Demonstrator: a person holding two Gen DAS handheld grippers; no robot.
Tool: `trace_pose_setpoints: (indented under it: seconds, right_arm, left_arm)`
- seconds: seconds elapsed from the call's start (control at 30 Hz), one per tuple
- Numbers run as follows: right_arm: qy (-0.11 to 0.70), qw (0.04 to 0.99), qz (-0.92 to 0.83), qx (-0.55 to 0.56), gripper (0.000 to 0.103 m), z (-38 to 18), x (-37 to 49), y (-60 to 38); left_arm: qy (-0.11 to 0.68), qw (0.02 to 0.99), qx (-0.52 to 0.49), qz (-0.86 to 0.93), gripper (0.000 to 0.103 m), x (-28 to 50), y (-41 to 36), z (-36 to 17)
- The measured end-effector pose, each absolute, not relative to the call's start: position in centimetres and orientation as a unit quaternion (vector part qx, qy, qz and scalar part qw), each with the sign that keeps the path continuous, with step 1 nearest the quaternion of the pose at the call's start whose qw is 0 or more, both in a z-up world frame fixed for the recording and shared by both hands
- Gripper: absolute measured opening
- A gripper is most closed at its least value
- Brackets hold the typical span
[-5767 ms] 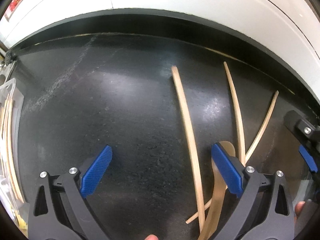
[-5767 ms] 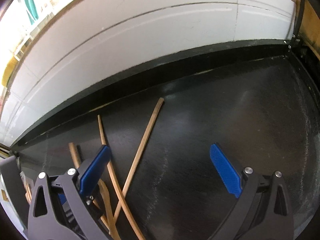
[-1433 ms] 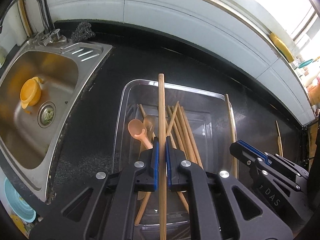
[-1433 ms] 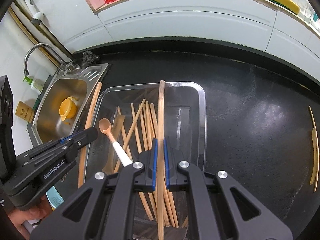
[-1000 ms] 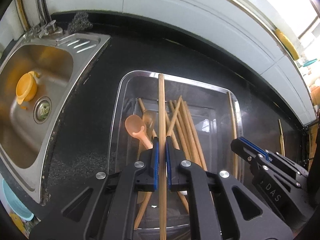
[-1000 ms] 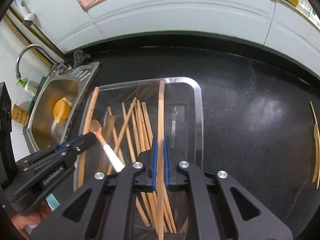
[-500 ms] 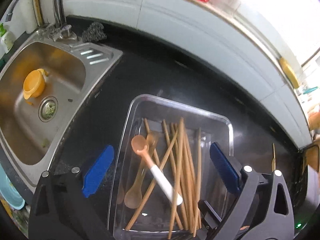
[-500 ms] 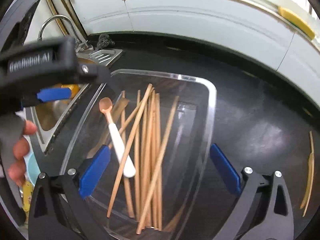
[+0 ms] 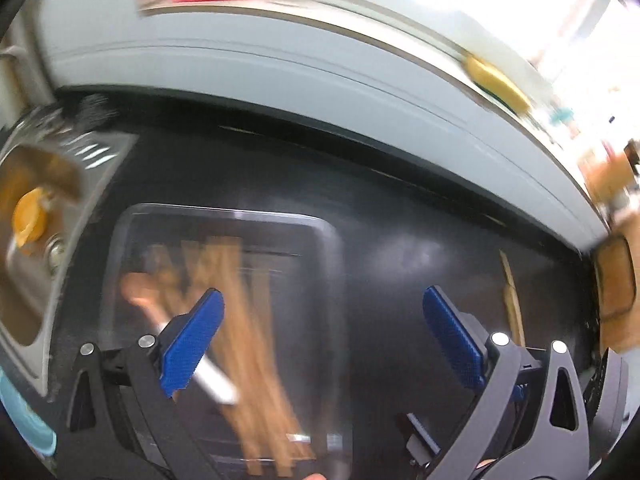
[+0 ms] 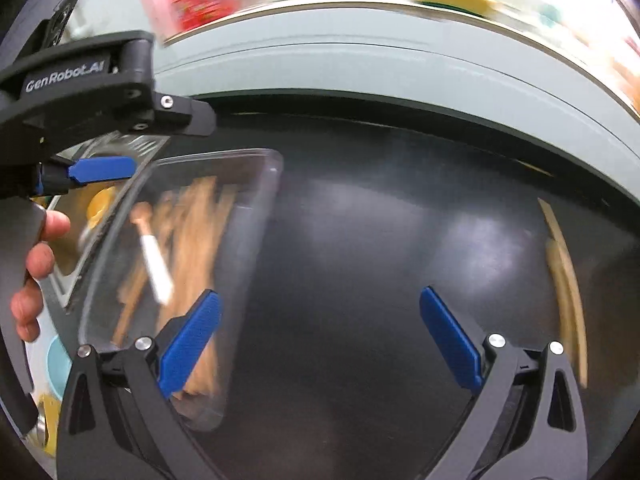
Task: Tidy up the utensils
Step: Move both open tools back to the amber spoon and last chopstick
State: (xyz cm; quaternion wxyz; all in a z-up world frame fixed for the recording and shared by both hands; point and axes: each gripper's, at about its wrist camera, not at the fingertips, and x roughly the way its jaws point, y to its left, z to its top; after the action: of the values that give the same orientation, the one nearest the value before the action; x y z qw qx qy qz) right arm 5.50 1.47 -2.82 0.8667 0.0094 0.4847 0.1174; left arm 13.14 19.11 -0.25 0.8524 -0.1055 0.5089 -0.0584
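Clear tray [image 9: 120, 240] at 9 o'clock, holding chopsticks [image 9: 248, 340] and spoon [image 9: 140, 300]; left gripper [image 9: 322, 336] and right gripper [image 10: 320, 336] spread, empty; two utensils [image 10: 564, 280] at 3 o'clock on counter [image 10: 360, 240], uncollected.

The setting is a domestic kitchen. A black stone-look countertop [image 9: 400, 216] runs beneath a pale tiled backsplash [image 9: 280, 68]. At the left a stainless-steel sink [image 9: 28, 264] is set into the counter, with a ribbed drainer and an orange cup-like object [image 9: 28, 216] near its drain. A clear plastic tray [image 9: 328, 240] on the counter holds wooden chopsticks [image 9: 240, 312] and a spoon [image 9: 136, 292]. A yellow sponge [image 9: 494, 80] sits on the ledge above the tiles. Both views are motion-blurred.
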Motion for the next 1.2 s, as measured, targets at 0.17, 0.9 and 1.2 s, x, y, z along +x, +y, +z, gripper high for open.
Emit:
trace_pose_setpoints:
  seconds: [0.17,0.9,1.2]
  right_arm:
    - [0.492,0.869,0.026,0.036,0.096,-3.8,3.3,-9.1]
    - [0.506,0.857,-0.033,0.088,0.096,-7.1,0.9,-30.7]
    - [0.519,0.85,-0.008,0.087,0.096,-8.8,0.9,-31.7]
  left_arm:
    - [0.524,0.844,-0.054,-0.101,0.097,13.1,9.8,-1.3]
    - [0.579,0.809,0.019,-0.099,0.097,10.4,-12.1,-7.3]
    - [0.595,0.8,0.04,-0.066,0.097,10.4,-13.6,-9.9]
